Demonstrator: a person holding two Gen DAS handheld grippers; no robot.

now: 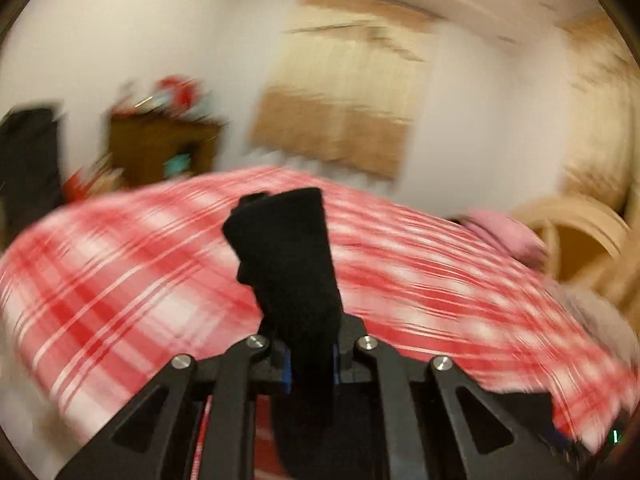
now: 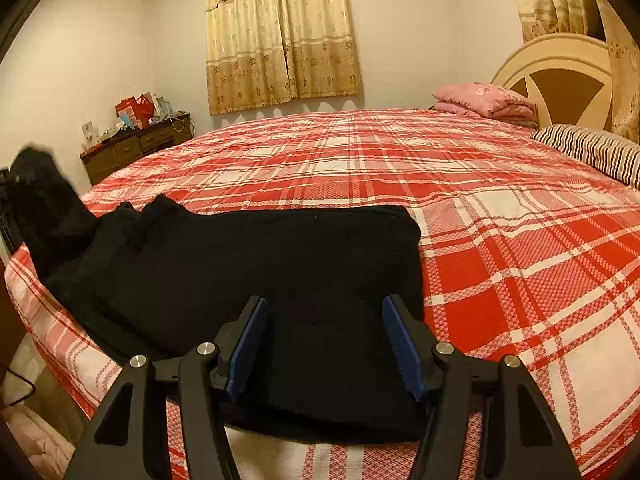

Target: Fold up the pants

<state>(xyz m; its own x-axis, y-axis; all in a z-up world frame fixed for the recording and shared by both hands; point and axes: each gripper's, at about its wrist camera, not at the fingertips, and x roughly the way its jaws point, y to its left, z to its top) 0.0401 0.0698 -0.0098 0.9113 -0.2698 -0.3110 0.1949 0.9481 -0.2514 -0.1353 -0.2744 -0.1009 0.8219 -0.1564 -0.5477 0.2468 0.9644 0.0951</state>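
1. The pants point(image 2: 256, 264) lie on the bed point(image 2: 500, 220), partly folded, right in front of the right tongs point(image 2: 325, 344).
2. The right tongs are open and hold nothing.
3. The left tongs point(image 1: 312, 360) pinch one pants end, lifted up.
4. That end must still go over.
5. Pillows point(image 2: 592, 152) are far ahead; nothing blocks.
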